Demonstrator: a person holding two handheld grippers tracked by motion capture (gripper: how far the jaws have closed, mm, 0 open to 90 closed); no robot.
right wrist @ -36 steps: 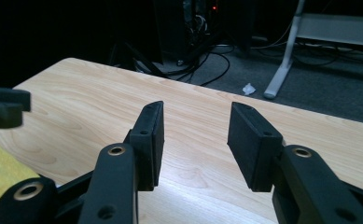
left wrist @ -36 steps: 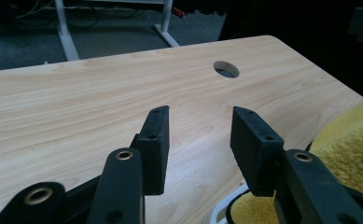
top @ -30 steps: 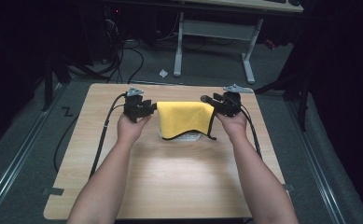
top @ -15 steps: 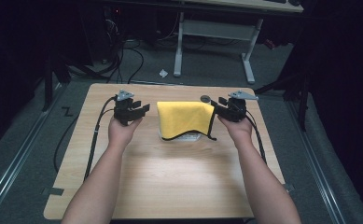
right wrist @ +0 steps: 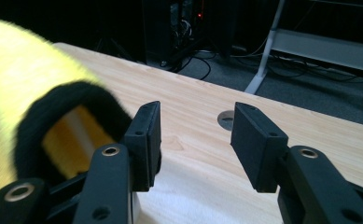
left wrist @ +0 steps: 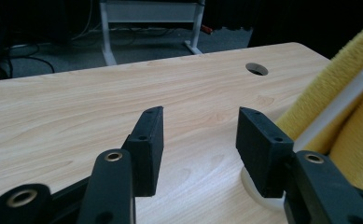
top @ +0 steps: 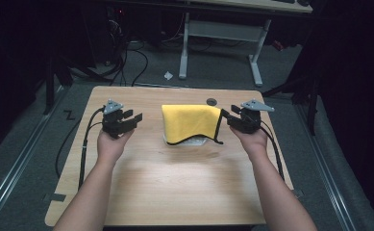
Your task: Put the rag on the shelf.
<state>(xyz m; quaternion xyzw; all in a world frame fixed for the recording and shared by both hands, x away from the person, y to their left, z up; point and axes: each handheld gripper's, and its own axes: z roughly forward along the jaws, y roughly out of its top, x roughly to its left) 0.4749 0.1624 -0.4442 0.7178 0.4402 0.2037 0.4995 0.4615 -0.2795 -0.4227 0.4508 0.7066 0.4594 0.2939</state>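
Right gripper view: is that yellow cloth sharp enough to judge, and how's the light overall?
Right gripper view: yellow cloth blurred, too close to the lens; jaws sharp. Left gripper view: table evenly lit, grain crisp. High view: tabletop bright, floor around it falling into darkness.

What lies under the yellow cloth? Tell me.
A white object pokes out beneath the front edge of the yellow cloth, resting on the table. In the left gripper view a white bar and round base show; the rest is covered.

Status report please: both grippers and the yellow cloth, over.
Left gripper open, clear of cloth. Right gripper open beside the cloth's edge. Yellow cloth draped over a white object. Nothing in the way.
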